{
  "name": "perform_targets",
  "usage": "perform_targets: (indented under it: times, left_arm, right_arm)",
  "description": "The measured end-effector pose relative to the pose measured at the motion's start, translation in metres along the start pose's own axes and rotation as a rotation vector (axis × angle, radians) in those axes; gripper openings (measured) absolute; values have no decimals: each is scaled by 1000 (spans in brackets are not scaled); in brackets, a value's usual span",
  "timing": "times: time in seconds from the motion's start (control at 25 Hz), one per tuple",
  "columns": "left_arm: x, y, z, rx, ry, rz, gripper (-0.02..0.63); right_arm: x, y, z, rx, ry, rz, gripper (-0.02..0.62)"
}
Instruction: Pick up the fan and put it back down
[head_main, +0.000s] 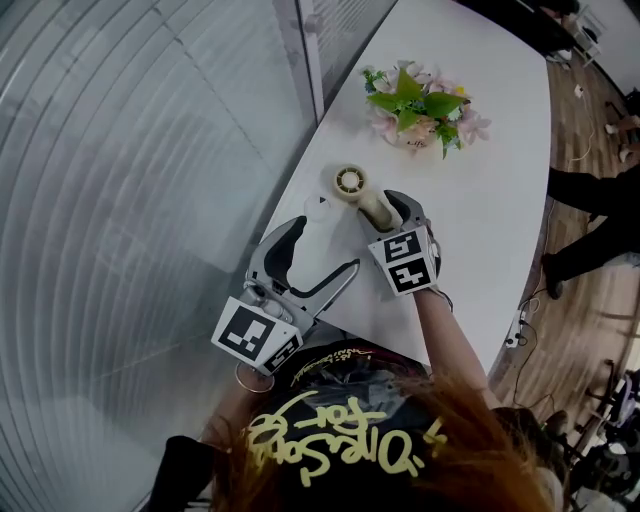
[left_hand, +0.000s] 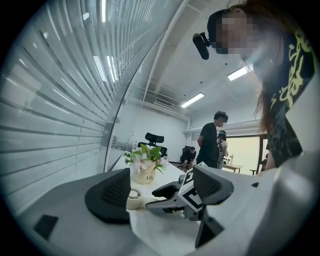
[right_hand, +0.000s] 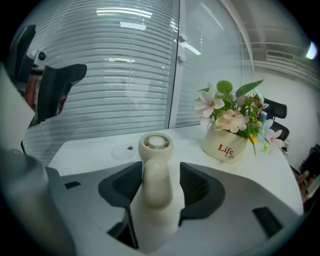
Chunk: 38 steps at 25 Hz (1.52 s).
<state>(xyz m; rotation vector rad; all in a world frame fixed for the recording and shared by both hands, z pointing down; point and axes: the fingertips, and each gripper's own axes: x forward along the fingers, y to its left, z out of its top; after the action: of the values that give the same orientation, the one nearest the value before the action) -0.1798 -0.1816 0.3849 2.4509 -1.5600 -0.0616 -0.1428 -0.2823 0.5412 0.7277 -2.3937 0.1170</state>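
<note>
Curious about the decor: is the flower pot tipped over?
No, the flower pot stands upright on the table.

The black shirt (head_main: 340, 425) bears yellow scrawled lettering, with perhaps a thin bangle (head_main: 250, 379); the left hand-held gripper (head_main: 325, 246) and right hand-held gripper (head_main: 386, 208) are pale grey with black-and-white marker cubes (head_main: 255, 335).

Cream fan (head_main: 352, 185) flat on table (head_main: 490, 180)

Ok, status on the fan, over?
Left claw open, empty. Right claw open around fan handle, gap showing. Fan down on table. Flower pot stands clear beyond it.
</note>
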Motion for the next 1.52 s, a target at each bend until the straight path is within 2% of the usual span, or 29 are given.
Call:
perform_targets:
  times: [0.52,0.96,1.52]
  left_arm:
    - [17,-15,24,54,-27,-46,388]
    - [35,-32,42,86,-52,-95,388]
    - [49,-51,67,124,-89,-161,388]
  right_arm:
    - [-67,-31,39,55,-198,-96,219]
    - [-133,-41,77,68,-396,-130,219]
    - [-193,-51,99,69,-541,-187,219]
